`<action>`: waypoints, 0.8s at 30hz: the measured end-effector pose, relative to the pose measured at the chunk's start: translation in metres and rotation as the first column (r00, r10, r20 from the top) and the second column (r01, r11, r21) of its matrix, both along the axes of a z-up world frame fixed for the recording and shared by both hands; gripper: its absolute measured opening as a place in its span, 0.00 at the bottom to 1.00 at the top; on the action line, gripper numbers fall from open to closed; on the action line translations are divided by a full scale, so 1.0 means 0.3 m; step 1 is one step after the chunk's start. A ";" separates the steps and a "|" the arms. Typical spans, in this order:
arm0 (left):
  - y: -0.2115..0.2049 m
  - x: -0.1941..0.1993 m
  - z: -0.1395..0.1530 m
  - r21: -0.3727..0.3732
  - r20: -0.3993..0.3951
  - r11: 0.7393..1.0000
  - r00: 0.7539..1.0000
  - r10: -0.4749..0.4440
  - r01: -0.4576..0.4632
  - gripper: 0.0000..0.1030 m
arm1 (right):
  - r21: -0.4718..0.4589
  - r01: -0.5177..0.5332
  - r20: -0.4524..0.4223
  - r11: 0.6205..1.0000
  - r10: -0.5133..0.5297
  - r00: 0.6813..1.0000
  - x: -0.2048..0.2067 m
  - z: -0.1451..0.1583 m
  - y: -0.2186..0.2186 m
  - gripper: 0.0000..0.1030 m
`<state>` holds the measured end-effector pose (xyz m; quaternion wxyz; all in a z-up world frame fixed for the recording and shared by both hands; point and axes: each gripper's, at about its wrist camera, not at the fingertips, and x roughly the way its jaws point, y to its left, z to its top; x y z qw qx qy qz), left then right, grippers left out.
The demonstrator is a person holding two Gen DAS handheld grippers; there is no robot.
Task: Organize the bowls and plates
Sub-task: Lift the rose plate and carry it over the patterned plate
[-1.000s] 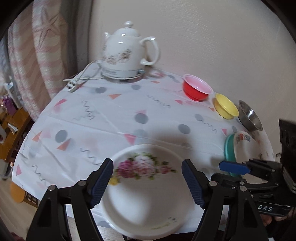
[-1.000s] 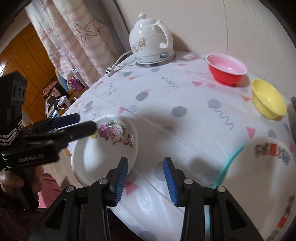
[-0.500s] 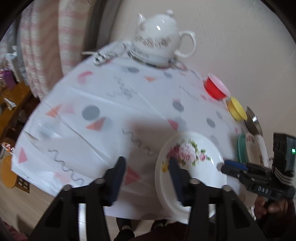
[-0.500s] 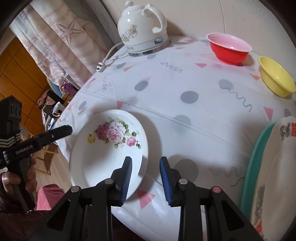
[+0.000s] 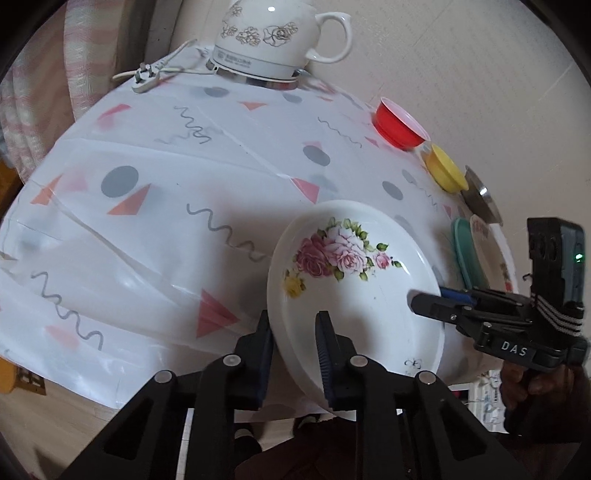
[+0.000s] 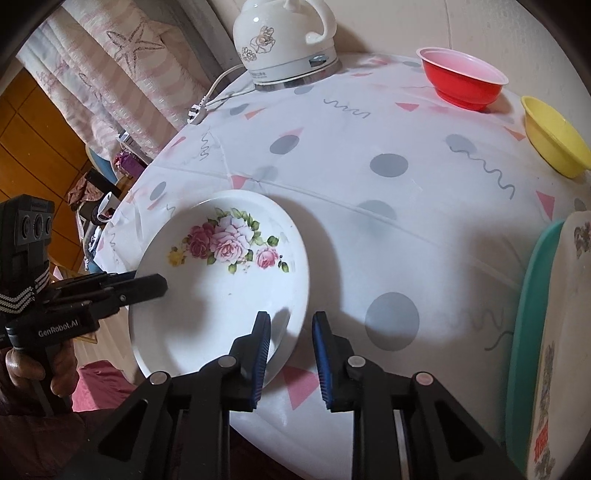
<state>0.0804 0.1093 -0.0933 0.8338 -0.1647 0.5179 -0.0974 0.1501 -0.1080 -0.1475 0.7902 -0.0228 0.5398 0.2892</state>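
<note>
A white deep plate with pink roses (image 5: 354,280) lies at the table's near edge; it also shows in the right wrist view (image 6: 221,280). My left gripper (image 5: 294,350) straddles its left rim with narrowed jaws, one finger on each side. My right gripper (image 6: 290,347) straddles its right rim the same way. I cannot tell if either pinches the rim. A red bowl (image 6: 463,79), a yellow bowl (image 6: 557,147) and a steel bowl (image 5: 480,195) stand along the wall. A printed plate (image 6: 554,332) lies on a teal plate (image 6: 524,314) at the right.
A white electric kettle (image 5: 273,33) with its loose cord and plug (image 5: 144,77) stands at the back of the table (image 5: 147,221), which has a patterned white cloth. A wall runs behind and to the right. Curtains (image 6: 122,66) hang at the left.
Both grippers have narrowed and moved in onto the rose plate's rim, the left from over the plate's middle to its left edge, the right to its right edge.
</note>
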 end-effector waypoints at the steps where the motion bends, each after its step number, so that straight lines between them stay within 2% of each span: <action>1: 0.001 0.000 0.000 0.001 0.002 1.000 1.000 -0.001 0.001 0.22 | -0.010 -0.005 0.008 1.000 0.005 1.000 -0.004 0.001 0.004 0.20; 2: -0.001 0.003 0.000 -0.001 0.004 1.000 1.000 -0.002 0.002 0.21 | -0.019 -0.013 0.018 1.000 0.013 1.000 -0.008 0.002 0.013 0.16; 5: -0.005 0.002 0.004 0.014 0.022 1.000 1.000 -0.006 0.006 0.20 | -0.063 -0.031 0.053 0.998 0.034 0.998 -0.020 0.007 0.033 0.16; 16: -0.047 0.027 0.033 0.050 0.057 0.998 0.998 -0.032 0.029 0.20 | -0.053 -0.013 0.075 0.999 0.017 0.997 0.001 0.036 -0.008 0.16; 24: -0.168 0.091 0.112 0.068 0.122 0.992 0.986 -0.114 0.106 0.20 | -0.031 0.055 0.127 0.998 -0.051 0.991 0.012 0.120 -0.119 0.16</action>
